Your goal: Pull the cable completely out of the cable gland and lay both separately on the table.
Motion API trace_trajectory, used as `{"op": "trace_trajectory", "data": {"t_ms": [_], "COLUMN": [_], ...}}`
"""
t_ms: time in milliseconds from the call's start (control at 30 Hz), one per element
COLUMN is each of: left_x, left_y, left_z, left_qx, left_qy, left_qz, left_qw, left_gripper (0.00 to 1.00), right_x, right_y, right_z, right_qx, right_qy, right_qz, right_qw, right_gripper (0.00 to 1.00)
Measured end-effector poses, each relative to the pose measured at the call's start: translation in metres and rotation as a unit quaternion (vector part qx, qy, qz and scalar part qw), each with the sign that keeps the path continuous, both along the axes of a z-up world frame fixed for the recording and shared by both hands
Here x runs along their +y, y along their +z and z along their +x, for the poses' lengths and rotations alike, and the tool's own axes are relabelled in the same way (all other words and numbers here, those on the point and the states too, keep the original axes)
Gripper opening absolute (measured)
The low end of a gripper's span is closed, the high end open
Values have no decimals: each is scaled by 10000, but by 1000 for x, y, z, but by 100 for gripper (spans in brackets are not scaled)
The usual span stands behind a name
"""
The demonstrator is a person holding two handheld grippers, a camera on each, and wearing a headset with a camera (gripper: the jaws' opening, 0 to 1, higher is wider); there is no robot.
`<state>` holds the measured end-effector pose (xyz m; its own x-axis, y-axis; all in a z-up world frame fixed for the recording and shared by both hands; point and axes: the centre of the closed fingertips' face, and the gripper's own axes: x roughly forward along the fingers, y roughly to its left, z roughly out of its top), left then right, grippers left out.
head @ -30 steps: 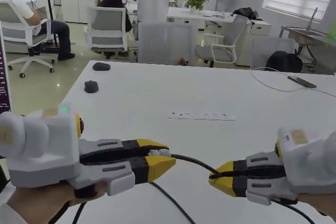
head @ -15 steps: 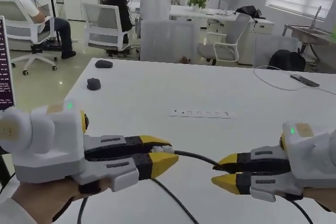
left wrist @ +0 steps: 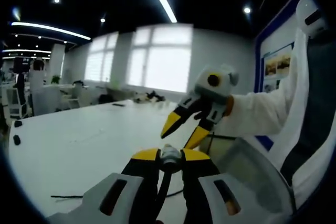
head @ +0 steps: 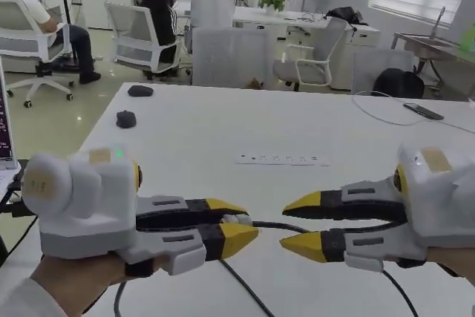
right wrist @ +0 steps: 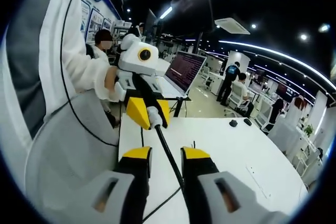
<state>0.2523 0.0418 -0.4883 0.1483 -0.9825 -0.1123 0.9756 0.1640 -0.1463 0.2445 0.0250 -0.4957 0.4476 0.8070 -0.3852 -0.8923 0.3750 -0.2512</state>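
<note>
White table (head: pixel 223 131) below; left tongs (head: pixel 249 222) clamp gland (head: pixel 236 220), right tongs (head: pixel 284 224) now parted around cable (head: pixel 269 224), gripped before

Right gripper (right wrist: pixel 166 153): two yellow-tipped jaws rise from the bottom of the frame, standing apart, not clamped on anything. A black cable (right wrist: pixel 162 140) runs up between them without being pinched. Left gripper (right wrist: pixel 150 112): left of centre, pointing down toward the lens, its yellow jaws closed around a pale cable gland (right wrist: pixel 154 119) from which the cable emerges. A white sleeve (right wrist: pixel 84 66) holds it at upper left. The white desk (right wrist: pixel 220 150) spreads to the right. An open laptop (right wrist: pixel 185 71) stands at its far edge, above centre.
</note>
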Motion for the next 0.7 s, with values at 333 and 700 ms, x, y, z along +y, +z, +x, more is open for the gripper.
{"op": "trace_trajectory", "data": {"t_ms": [333,700], "left_x": [-6,-6], "left_y": [3,6], "left_z": [-5,-4], "left_qx": [0,14], "left_qy": [-115,-79], "left_qz": [-51,-139], "left_qw": [9999,9999], "left_gripper": [16,16], "right_x": [11,11], "right_y": [-8,-6], "right_z": [0,5], "right_qx": [-148,-268], "right_qy": [219,189], "right_qz": [-321,-262], "right_qw": [9991,9991], "right_gripper": [11,5]}}
